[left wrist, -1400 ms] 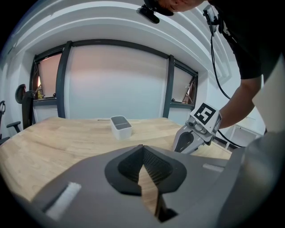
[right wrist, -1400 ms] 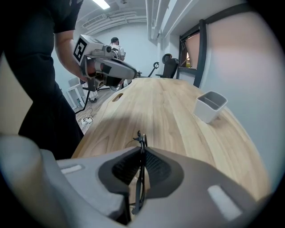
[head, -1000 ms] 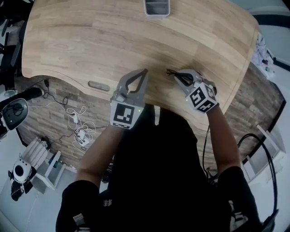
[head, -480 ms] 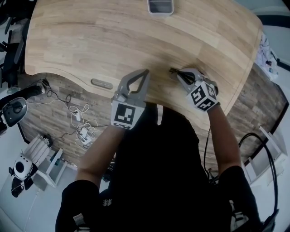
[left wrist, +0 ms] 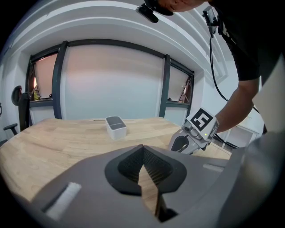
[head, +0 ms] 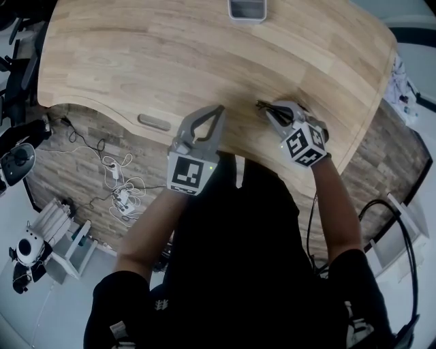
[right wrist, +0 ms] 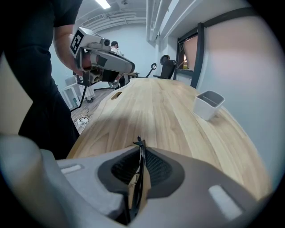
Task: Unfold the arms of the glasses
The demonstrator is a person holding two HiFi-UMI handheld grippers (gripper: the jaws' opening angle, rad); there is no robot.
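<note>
Where the glasses sit: the glasses (right wrist: 141,165) (head: 261,106) are pinched in the right gripper (right wrist: 139,147) (head: 270,113), over the near edge of the bench (head: 170,61).
Glasses, long axis: it runs along the line of the jaws; in the right gripper view the frame shows edge-on, as one thin dark line.
Glasses, pointing: one end pokes out just past the jaw tips, away from the person and slanting to the left in the head view.
Glasses, make: thin, black and wiry; whether they touch the wood I cannot tell.
Right gripper: clamped on the glasses, angled down at the bench; grey moulded plastic with dark ribbed pads (right wrist: 156,168).
Left gripper (left wrist: 142,149) (head: 219,109): jaws pressed together at the tips with nothing between them, beside the right gripper but apart from it; same grey shell, tapering to a point.
Bench: pale wood-grain top with rounded corners and a curved near edge.
Oval grommet (head: 151,121): flat and grey, set in the top near the edge, to the left of the left gripper.
Bin (head: 246,8) (left wrist: 116,127) (right wrist: 208,104): small white rectangular box with rounded corners, open-topped, at the far side of the bench, well apart from both grippers.
</note>
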